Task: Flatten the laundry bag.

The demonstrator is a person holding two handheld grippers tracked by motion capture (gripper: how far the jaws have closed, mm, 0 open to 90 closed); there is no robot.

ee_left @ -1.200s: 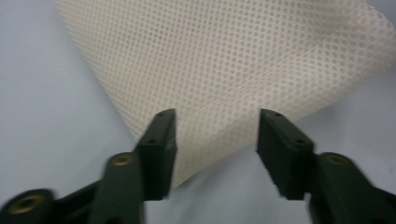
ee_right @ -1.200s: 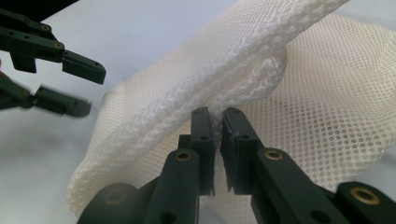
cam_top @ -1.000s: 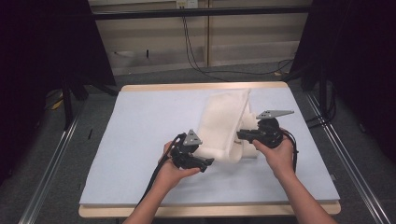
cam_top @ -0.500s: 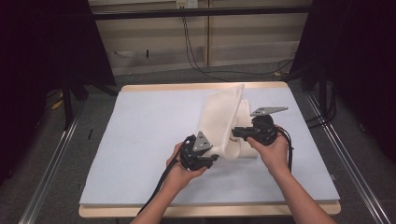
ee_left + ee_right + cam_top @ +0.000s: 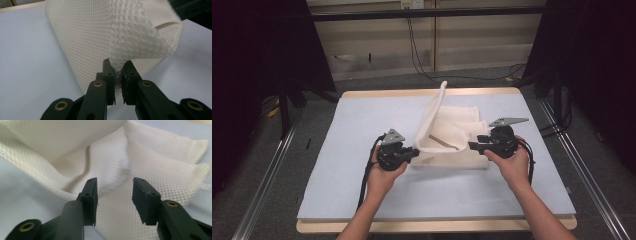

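A white mesh cloth bag [image 5: 447,135] lies on the pale blue mat [image 5: 357,125], with one fold standing up at its far left. My left gripper [image 5: 414,150] is at the bag's near left corner. Its jaws have just been closing, and in the left gripper view my left gripper [image 5: 119,67] pinches a bunched edge of the mesh [image 5: 100,30]. My right gripper [image 5: 473,146] sits at the bag's right side. Its jaws have just been opening, and in the right gripper view my right gripper [image 5: 114,187] stands apart over the mesh [image 5: 155,160], gripping nothing.
The mat covers a wooden table [image 5: 437,226] whose edge shows at front and back. Black frames and dark drapes [image 5: 267,75] stand at both sides. Metal rails [image 5: 272,165] run along the floor, and cables [image 5: 422,55] hang at the back wall.
My left gripper has shut on the bag's edge and drawn it to the left. My right gripper has let go, and the lifted cloth has sunk, leaving one upright fold.
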